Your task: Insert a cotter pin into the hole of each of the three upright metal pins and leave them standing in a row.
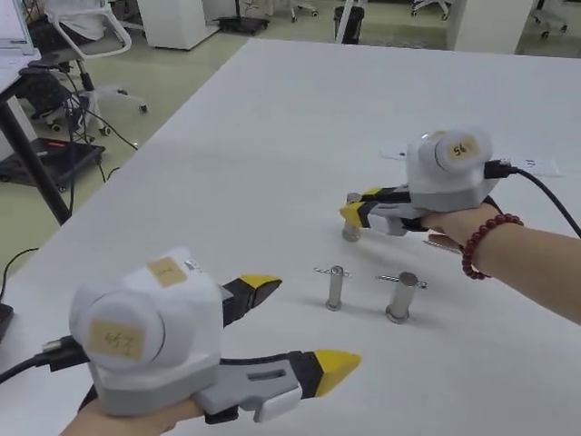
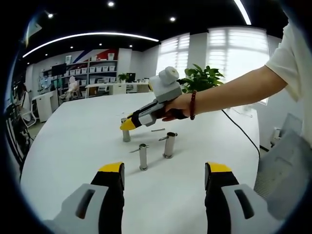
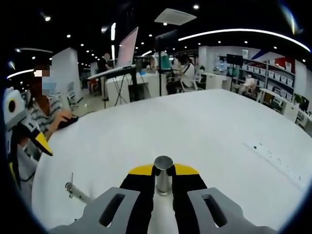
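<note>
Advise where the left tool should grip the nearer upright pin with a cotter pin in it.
Probably the bare shaft of the nearer upright pin, below its cotter pin, left tool coming level from the near side: the cotter pin juts sideways near the top.

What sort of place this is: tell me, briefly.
Probably an open-plan office or lab workspace: wheeled chairs stand beyond the big white table, stocked shelves line the far wall, and people sit at desks.

White table [image 1: 272,136] with a power strip [image 3: 270,157] on it, office chair [image 1: 86,36] beside it, potted plant [image 2: 202,78] by the windows.
</note>
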Demonstrator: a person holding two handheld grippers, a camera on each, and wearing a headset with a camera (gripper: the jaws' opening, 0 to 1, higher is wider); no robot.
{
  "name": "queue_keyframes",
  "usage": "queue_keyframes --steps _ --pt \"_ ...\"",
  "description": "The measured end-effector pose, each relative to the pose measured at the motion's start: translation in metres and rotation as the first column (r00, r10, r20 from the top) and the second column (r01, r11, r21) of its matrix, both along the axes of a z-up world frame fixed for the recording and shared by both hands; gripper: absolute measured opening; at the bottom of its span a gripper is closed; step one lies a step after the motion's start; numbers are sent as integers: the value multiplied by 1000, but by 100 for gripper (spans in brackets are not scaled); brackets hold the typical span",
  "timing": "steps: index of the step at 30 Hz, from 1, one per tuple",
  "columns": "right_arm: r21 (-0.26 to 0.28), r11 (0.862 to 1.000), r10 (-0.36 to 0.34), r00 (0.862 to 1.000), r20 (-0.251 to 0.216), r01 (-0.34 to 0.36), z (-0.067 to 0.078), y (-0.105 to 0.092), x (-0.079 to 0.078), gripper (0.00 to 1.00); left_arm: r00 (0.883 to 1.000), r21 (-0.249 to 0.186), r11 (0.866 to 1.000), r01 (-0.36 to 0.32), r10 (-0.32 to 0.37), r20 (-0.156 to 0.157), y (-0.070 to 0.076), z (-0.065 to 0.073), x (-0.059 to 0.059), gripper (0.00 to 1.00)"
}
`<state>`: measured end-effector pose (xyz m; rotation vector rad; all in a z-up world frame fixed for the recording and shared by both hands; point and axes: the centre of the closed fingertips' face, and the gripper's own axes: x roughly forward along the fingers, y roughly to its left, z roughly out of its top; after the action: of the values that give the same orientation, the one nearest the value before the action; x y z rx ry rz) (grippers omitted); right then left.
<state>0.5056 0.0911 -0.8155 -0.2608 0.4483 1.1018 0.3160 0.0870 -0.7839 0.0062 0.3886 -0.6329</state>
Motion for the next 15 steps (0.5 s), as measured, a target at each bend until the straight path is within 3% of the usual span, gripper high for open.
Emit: queue_keyframes --steps 7,15 --pt "10 1000 -22 1000 -11 22 5 -26 -11 13 1000 3 1000 19 -19 4 -5 2 -3 67" --pt "-19 999 -27 1000 -6 27 6 -54 -21 13 1000 1 1000 9 -9 11 -2 6 -2 68"
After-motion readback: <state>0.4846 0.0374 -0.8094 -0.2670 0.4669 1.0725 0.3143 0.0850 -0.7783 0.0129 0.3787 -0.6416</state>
